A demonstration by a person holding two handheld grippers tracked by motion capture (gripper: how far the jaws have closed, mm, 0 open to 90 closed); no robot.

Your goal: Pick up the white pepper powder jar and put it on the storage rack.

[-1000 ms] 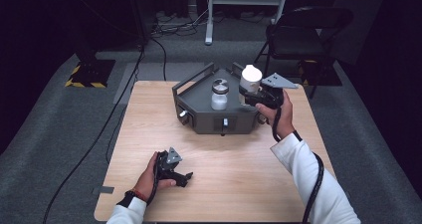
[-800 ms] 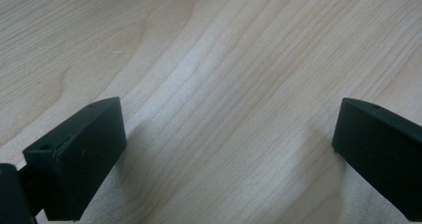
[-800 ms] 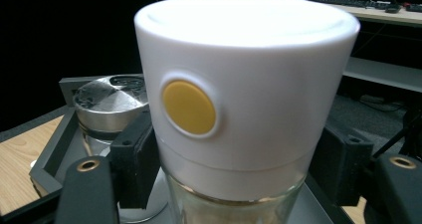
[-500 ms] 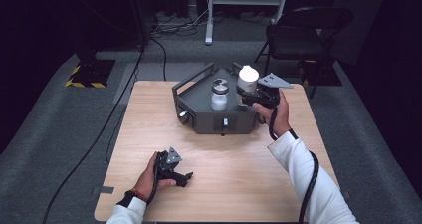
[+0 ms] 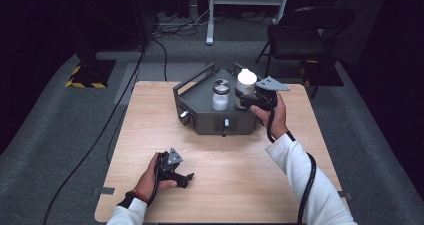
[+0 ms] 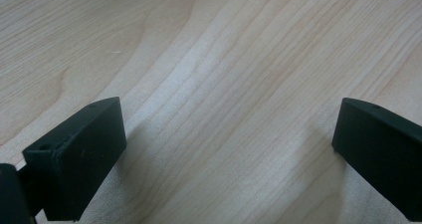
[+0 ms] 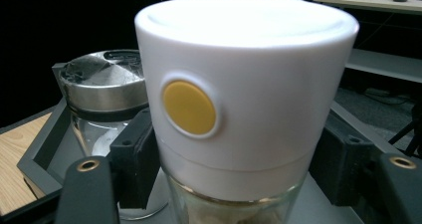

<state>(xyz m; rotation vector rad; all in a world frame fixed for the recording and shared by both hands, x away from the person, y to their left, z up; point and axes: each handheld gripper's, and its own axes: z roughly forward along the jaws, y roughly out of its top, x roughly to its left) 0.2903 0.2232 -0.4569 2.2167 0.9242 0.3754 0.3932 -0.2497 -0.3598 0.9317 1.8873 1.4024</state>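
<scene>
A glass jar with a white cap and a yellow dot on that cap is held upright at the right end of the dark grey tray. My right gripper is shut on its glass body just below the cap, one black jaw on each side. A second glass jar with a metal lid stands in the tray, close to the left of the held one. My left gripper rests on the wooden table near the front left, jaws open on bare wood.
The tray sits at the table's far middle, with low walls and small knobs on its front face. A folding chair and a metal stand are behind the table. Cables run over the grey floor at the left.
My right gripper has edged the white-capped jar slightly left and down over the tray. The left gripper has stayed where it was.
</scene>
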